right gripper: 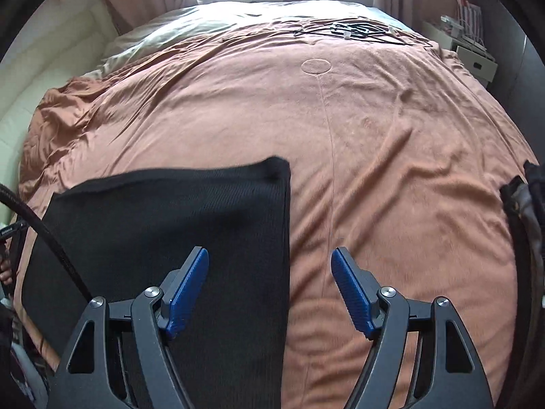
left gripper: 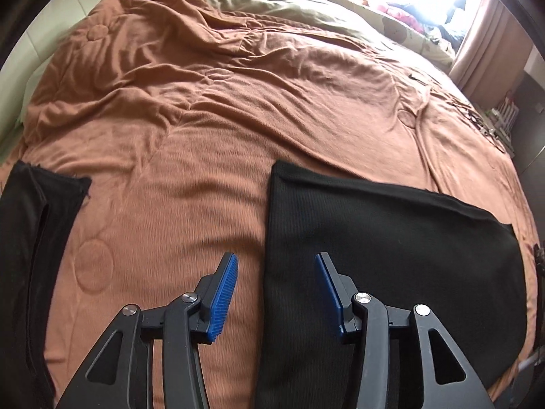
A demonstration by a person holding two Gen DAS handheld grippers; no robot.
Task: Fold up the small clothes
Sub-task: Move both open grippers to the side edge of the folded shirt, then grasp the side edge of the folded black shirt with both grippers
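Hovering released, the left gripper [left gripper: 276, 293] and right gripper [right gripper: 269, 293] are straddling the black garment's [left gripper: 391, 255] long edges near the bed's [right gripper: 374, 136] front edge. Judging by this, each is needing to descend and pinch an edge for another fold.

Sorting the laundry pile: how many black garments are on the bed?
2 for sure: a flat ribbed cloth between the tongs, and another piece at the far left edge. Dark fabric at the right edge may be a third.

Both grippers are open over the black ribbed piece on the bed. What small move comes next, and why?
Probably lower both and pinch its side edges. The left hand-held gripper straddles one long edge of the black ribbed garment, the right hand-held gripper the other; both are open and hold nothing.
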